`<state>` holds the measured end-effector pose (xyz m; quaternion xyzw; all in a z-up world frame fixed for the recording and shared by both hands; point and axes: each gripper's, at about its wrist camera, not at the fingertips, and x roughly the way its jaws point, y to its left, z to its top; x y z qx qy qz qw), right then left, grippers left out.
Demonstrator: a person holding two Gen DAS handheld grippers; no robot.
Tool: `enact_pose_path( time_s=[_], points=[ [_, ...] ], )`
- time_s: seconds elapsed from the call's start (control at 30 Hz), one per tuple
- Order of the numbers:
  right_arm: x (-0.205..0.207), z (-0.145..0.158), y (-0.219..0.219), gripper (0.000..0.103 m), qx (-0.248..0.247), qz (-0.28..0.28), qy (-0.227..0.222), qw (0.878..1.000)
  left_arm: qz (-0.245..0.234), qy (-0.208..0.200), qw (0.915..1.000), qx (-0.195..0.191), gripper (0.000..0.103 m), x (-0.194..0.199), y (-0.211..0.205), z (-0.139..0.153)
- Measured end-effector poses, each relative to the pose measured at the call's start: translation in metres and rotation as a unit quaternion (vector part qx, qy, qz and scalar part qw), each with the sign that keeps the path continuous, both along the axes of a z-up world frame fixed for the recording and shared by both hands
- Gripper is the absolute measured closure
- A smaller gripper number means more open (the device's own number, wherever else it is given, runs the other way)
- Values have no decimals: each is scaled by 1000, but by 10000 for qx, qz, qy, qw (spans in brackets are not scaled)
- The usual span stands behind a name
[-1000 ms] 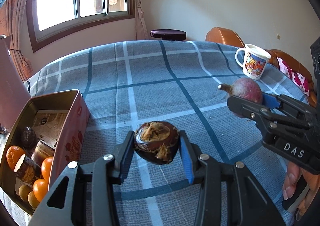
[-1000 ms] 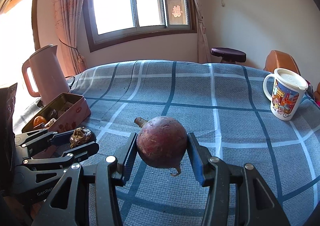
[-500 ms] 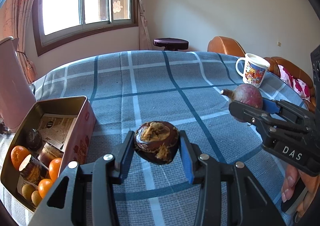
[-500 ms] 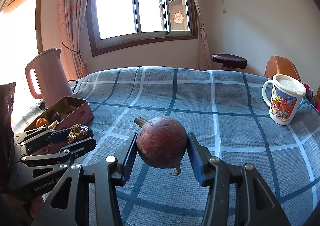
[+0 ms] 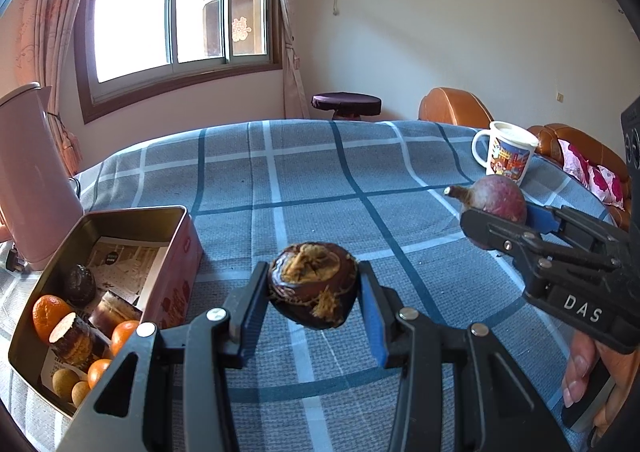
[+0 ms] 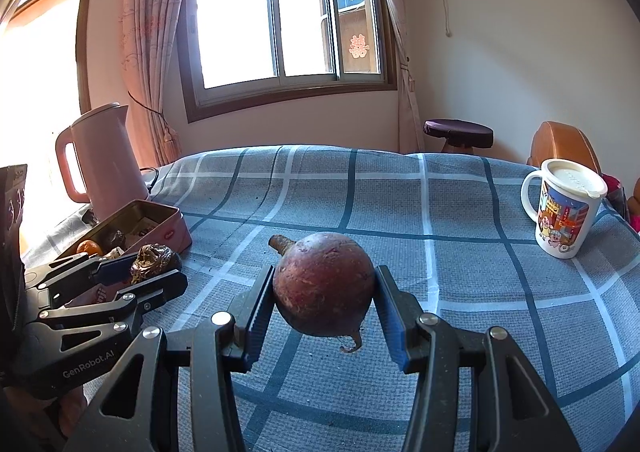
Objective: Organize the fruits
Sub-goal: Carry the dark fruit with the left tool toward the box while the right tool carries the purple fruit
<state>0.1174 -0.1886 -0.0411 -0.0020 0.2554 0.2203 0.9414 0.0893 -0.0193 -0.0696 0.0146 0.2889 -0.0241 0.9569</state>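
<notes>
My left gripper is shut on a dark brown wrinkled fruit and holds it above the checked tablecloth; the fruit also shows in the right wrist view. My right gripper is shut on a round reddish-purple fruit with a short stalk, also held in the air; it shows in the left wrist view at the right. An open metal tin at the left holds several oranges, small tan fruits and dark pieces.
A pink kettle stands behind the tin at the table's left edge. A printed white mug stands at the far right. A blue checked cloth covers the table. A stool and orange chairs stand beyond.
Both grippers have lifted and tilted up with their fruits still held; more of the wall and window shows. The tin sits lower and more fully in the left wrist view.
</notes>
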Motion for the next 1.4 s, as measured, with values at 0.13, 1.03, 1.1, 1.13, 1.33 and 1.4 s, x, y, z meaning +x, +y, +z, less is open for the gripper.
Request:
enact_pose_path(
  time_s=[0.13,1.03,1.1,1.13,1.33,1.4],
  points=[
    [-4,2,-1,52,19,5,-97,10000,32,-96,9999,13,58,-3,0,2],
    [-24,10,-7,52,197,17,-606,9980,169,-676,9973,211,58,-23,-2,11],
    [-24,10,-8,52,217,2,-588,9980,170,-695,9972,222,58,-23,-2,12],
    [-24,9,-8,52,213,-7,-573,9981,172,-698,9972,220,58,-24,-1,12],
    [-26,8,0,52,62,18,-515,9986,205,-692,9972,186,58,-25,2,13],
    [-26,8,2,52,46,40,-497,9987,216,-702,9972,166,58,-27,4,15]
  ],
)
